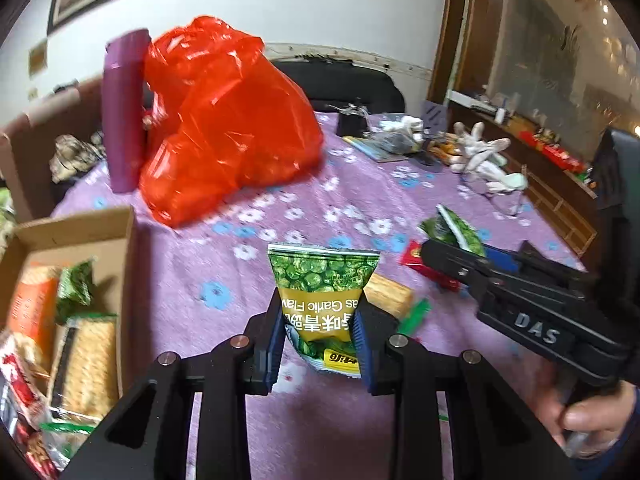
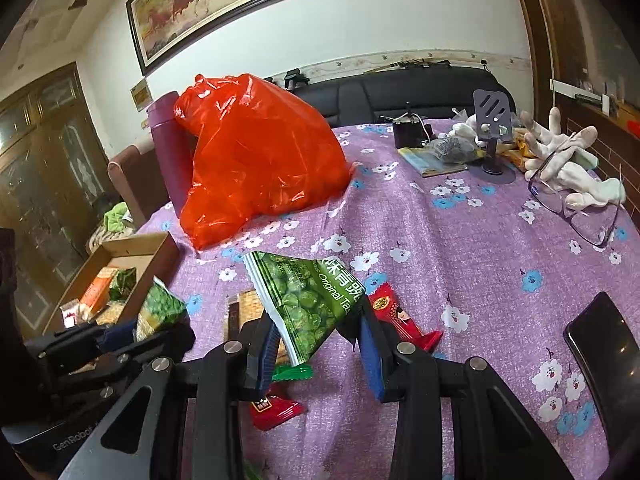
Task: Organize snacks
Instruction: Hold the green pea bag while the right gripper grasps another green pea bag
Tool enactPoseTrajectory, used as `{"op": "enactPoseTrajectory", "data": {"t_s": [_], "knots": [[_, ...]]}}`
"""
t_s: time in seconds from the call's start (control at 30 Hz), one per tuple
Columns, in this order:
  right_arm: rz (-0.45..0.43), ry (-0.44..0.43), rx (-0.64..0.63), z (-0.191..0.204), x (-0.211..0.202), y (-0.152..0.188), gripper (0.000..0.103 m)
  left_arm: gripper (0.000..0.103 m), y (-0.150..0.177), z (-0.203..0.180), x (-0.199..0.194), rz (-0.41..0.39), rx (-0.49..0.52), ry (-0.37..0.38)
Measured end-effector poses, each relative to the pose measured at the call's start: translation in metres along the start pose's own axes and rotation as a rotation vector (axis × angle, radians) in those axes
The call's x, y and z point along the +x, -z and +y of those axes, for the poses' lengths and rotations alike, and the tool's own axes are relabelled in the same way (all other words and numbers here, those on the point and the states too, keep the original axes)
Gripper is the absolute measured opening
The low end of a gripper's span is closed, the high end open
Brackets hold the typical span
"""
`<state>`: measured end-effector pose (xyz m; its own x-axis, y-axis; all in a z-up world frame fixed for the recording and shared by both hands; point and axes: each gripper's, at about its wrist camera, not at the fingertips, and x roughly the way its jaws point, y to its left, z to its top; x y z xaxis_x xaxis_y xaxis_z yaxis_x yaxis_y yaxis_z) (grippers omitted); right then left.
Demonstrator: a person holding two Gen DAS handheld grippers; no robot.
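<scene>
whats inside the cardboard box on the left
The cardboard box holds an orange packet, a green pea packet, a cracker pack and red-white wrappers. Anything beneath them is covered.

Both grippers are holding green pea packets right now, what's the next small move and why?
Probably swing the left gripper left over the cardboard box and let go there. It grips the garlic pea packet above the cloth, and the box beside it already holds crackers and other snacks. The right gripper and its original pea packet can follow.

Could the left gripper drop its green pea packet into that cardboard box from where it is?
Probably yes: the left gripper holds the garlic pea packet beside the open-topped cardboard box, with nothing between them.
</scene>
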<state>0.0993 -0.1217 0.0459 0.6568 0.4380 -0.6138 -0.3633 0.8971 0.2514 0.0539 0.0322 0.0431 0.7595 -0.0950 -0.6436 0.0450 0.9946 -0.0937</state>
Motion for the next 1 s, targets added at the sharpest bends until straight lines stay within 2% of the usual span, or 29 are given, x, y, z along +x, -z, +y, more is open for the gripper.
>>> {"op": "enactPoseTrajectory", "data": {"t_s": [0.17, 0.53, 1.0], "knots": [[0.004, -0.031, 0.033, -0.004, 0.000, -0.001, 0.039, 0.029, 0.001, -0.003, -0.001, -0.017, 0.025, -0.028], [0.006, -0.029, 0.023, -0.002, 0.001, 0.002, 0.039, 0.029, 0.000, -0.011, -0.007, -0.048, 0.055, -0.038], [-0.005, -0.028, 0.037, -0.004, 0.000, 0.001, 0.039, 0.030, 0.002, -0.019, -0.017, -0.112, 0.101, -0.097]]}}
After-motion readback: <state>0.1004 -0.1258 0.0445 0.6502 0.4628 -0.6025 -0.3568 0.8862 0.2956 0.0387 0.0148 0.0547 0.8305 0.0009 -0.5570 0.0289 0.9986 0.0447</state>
